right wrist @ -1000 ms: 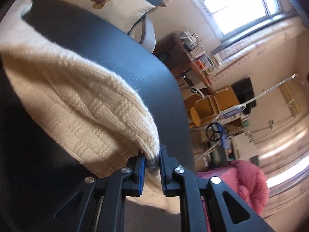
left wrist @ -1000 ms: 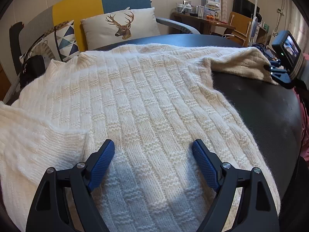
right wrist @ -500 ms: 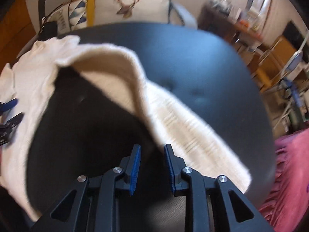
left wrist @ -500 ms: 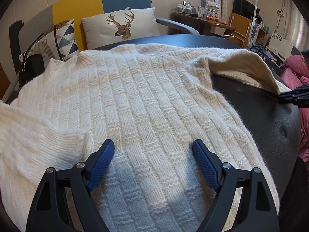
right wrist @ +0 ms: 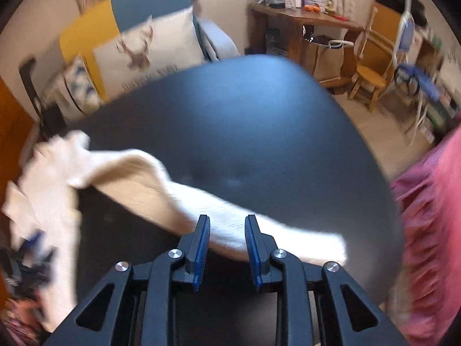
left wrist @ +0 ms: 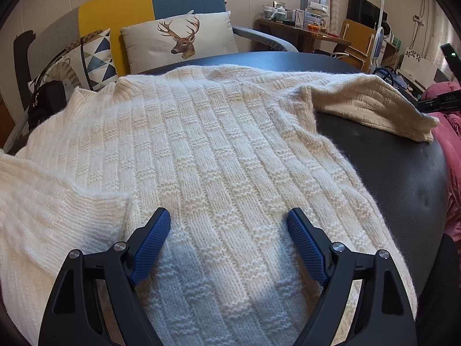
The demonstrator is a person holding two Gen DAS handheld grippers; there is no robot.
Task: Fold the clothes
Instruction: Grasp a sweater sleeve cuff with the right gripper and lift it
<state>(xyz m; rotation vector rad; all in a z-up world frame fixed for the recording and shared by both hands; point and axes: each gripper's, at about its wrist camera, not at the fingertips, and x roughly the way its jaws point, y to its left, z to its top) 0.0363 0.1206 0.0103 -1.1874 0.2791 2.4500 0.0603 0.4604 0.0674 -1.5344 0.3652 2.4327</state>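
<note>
A cream knitted sweater lies spread flat on a black round table. Its right sleeve stretches out to the right across the table. My left gripper is open and empty, hovering over the sweater's lower body. In the right wrist view, which is blurred, my right gripper is open and empty, just above the sleeve near its cuff end. A part of the right gripper shows at the right edge of the left wrist view.
A sofa with a deer pillow and a patterned pillow stands behind the table. A black bag sits at the left. A wooden desk and chairs stand at the back right. A pink cloth lies at the right.
My right gripper has let go of the sleeve, opened and pulled back to the right. The sleeve has dropped flat on the table. The left gripper has not moved.
</note>
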